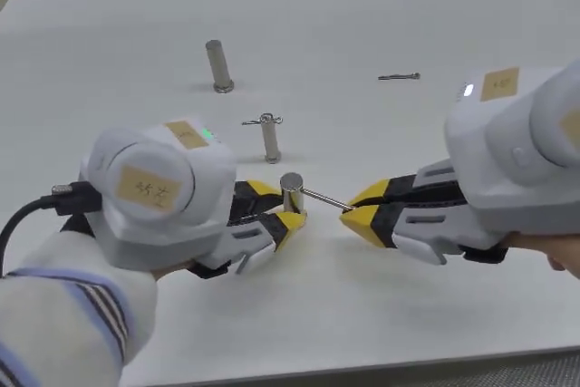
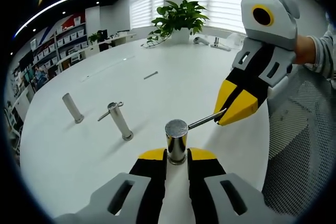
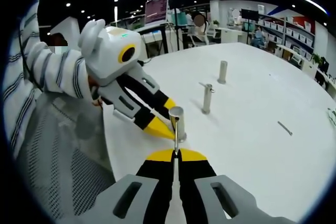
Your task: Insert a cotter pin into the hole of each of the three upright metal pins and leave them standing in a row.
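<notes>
**Cotter pin [image 1: 324,198] meets near metal pin [image 1: 292,189]**

Our left tongs [image 2: 177,156] clamp the near metal pin upright on the desk [image 1: 435,296]. Our right tongs [image 3: 176,155] pinch the cotter pin, its tip at the pin's head. Behind stand the middle pin [image 1: 269,140], holding a fitted cotter pin [image 1: 263,120], and the far pin [image 1: 217,66].
</notes>
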`<action>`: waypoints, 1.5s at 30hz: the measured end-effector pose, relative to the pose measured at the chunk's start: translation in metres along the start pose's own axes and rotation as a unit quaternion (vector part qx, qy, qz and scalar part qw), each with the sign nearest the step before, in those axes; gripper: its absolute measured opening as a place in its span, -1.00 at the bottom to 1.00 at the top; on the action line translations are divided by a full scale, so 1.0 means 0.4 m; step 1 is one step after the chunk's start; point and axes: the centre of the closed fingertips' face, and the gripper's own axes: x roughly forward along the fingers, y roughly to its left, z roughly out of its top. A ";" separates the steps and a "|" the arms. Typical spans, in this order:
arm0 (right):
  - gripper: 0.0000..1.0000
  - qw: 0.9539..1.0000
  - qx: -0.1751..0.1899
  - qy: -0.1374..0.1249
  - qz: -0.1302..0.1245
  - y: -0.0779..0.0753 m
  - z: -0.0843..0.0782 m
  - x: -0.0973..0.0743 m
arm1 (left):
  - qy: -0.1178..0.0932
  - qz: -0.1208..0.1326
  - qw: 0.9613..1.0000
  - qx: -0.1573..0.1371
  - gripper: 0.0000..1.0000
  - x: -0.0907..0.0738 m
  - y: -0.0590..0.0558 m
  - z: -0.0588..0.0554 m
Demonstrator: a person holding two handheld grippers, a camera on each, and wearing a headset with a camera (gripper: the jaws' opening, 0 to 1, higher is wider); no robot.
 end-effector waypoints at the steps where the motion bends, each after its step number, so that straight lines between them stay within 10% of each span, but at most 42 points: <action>1: -0.93 1.000 0.000 0.000 0.000 0.000 0.001 0.000 | 0.000 -0.001 1.000 0.001 -0.72 0.000 -0.001 0.001; 29: -0.93 0.995 -0.077 0.025 0.065 -0.017 0.014 0.004 | -0.003 -0.005 1.000 -0.003 -0.77 -0.017 -0.010 0.005; 45: -0.93 0.987 -0.116 0.046 0.105 -0.013 0.020 0.003 | -0.024 -0.050 0.997 0.053 -0.68 0.012 -0.013 0.018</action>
